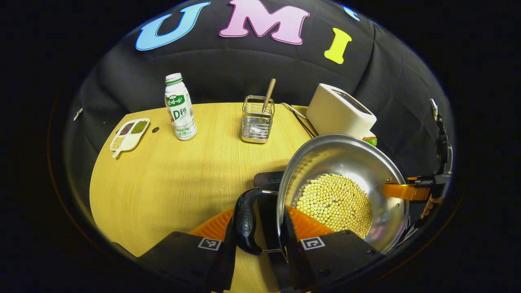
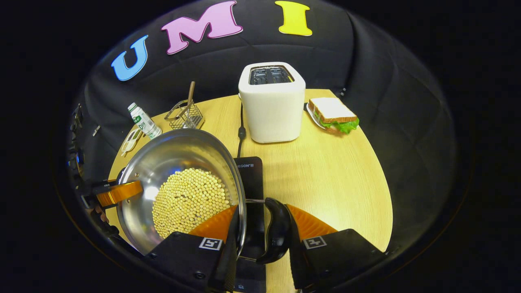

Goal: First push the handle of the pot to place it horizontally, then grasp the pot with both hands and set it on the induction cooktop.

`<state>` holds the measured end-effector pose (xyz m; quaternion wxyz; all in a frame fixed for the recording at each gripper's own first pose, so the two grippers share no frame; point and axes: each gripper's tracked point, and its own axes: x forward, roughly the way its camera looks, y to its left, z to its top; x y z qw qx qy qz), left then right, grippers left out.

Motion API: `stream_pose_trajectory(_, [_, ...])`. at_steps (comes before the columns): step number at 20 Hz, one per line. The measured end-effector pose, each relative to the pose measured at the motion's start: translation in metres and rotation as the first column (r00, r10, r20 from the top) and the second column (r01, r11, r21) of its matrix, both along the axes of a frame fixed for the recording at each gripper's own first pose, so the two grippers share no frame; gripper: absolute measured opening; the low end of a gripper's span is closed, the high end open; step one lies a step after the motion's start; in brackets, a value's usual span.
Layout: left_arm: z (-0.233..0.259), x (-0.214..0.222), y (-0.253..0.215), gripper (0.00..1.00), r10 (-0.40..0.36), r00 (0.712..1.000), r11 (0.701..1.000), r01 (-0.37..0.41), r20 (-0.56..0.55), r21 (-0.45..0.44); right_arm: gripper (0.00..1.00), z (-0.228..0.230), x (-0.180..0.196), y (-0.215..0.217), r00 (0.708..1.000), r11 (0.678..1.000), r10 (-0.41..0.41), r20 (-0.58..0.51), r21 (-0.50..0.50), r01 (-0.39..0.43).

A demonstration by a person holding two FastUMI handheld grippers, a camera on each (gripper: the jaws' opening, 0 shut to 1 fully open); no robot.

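Note:
The steel pot point(image 1: 346, 162) point(image 2: 171, 158), holding a layer of pale soybeans point(image 1: 336, 203) point(image 2: 189, 201), is gripped from both sides. My left gripper point(image 1: 260, 228) is shut on one black side handle point(image 1: 246, 219) and the rim beside it. My right gripper point(image 2: 260, 230) is shut on the opposite black handle point(image 2: 279, 232). Each gripper appears across the pot in the other's view, the right gripper point(image 1: 411, 191) and the left gripper point(image 2: 118, 193). The black induction cooktop point(image 1: 268, 179) point(image 2: 250, 175) lies directly under the pot. I cannot tell whether the pot touches it.
On the wooden table point(image 1: 171, 183) point(image 2: 333, 171) stand a white toaster point(image 1: 340, 112) point(image 2: 272, 101), a wire holder with a wooden utensil point(image 1: 256, 120) point(image 2: 185, 114) and a milk bottle point(image 1: 180, 108) point(image 2: 144, 120). A divided bean dish point(image 1: 129, 134) and a sandwich point(image 2: 333, 114) lie at opposite sides.

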<state>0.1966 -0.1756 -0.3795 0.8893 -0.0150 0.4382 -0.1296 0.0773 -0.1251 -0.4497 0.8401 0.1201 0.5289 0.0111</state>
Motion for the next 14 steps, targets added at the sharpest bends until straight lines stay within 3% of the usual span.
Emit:
stream_pose_trajectory(1, [-0.001, 0.0, 0.0, 0.56, 0.005, 1.0, 1.0, -0.005, -0.003, 0.002, 0.53, -0.002, 0.0, 0.0, 1.0, 1.0, 0.003, -0.003, 0.004, -0.003])
stream_pose_trajectory(4, [-0.003, 0.002, 0.002, 0.56, 0.015, 1.0, 1.0, -0.015, 0.007, 0.014, 0.57, -0.005, 0.001, 0.001, 1.0, 1.0, 0.012, -0.003, 0.018, -0.012])
stream_pose_trajectory(8, [-0.002, 0.002, 0.007, 0.56, 0.033, 0.999, 0.999, -0.033, 0.01, 0.001, 0.53, -0.004, 0.004, 0.001, 1.0, 0.999, 0.014, 0.008, 0.028, -0.015])
stream_pose_trajectory(9, [-0.002, 0.002, 0.007, 0.55, 0.036, 0.999, 0.999, -0.036, 0.01, -0.002, 0.57, -0.005, 0.006, 0.002, 1.0, 0.999, 0.015, 0.009, 0.031, -0.015])
stream_pose_trajectory(14, [-0.003, 0.001, 0.008, 0.57, 0.052, 0.999, 0.999, -0.052, 0.007, -0.006, 0.57, -0.006, 0.01, 0.004, 1.0, 0.999, 0.013, 0.009, 0.039, -0.013])
